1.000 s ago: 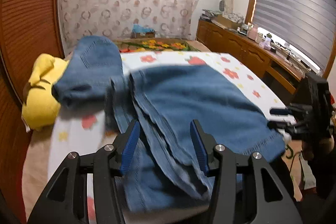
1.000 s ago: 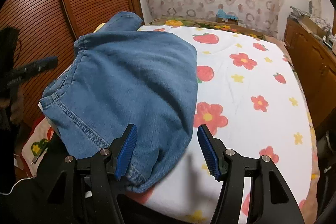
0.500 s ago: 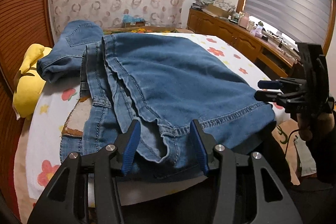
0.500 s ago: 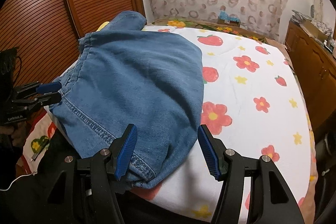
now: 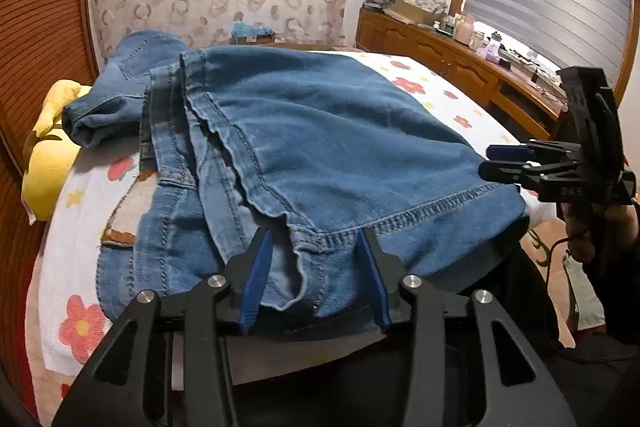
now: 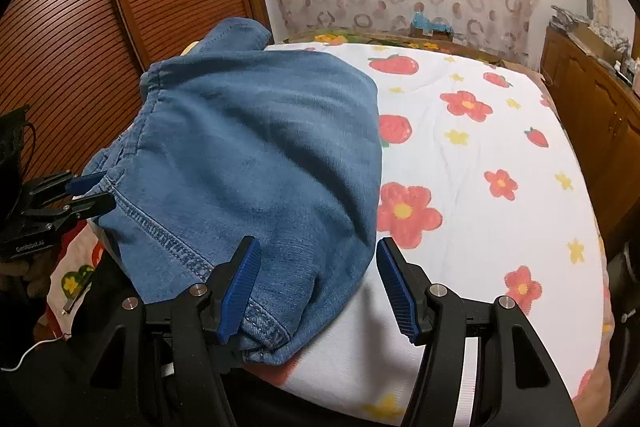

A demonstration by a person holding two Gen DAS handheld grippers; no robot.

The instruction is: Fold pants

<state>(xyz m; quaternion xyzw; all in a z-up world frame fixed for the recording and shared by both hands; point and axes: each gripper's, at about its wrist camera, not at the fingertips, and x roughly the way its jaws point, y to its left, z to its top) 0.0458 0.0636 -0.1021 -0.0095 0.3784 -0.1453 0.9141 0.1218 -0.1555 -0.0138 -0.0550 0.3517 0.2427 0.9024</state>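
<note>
On the bed (image 6: 480, 155), your jeans (image 5: 320, 147) lie hem-first toward you, left tongs (image 5: 316, 279) and right tongs (image 6: 316, 287) both agape around its near corners.

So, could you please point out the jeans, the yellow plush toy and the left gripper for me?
jeans (image 5: 340, 131): left wrist view, middle of the folded top denim layer.
yellow plush toy (image 5: 48, 163): left wrist view, its yellow body beside the jeans.
left gripper (image 5: 316, 279): left wrist view, midway between its blue fingertips.
</note>
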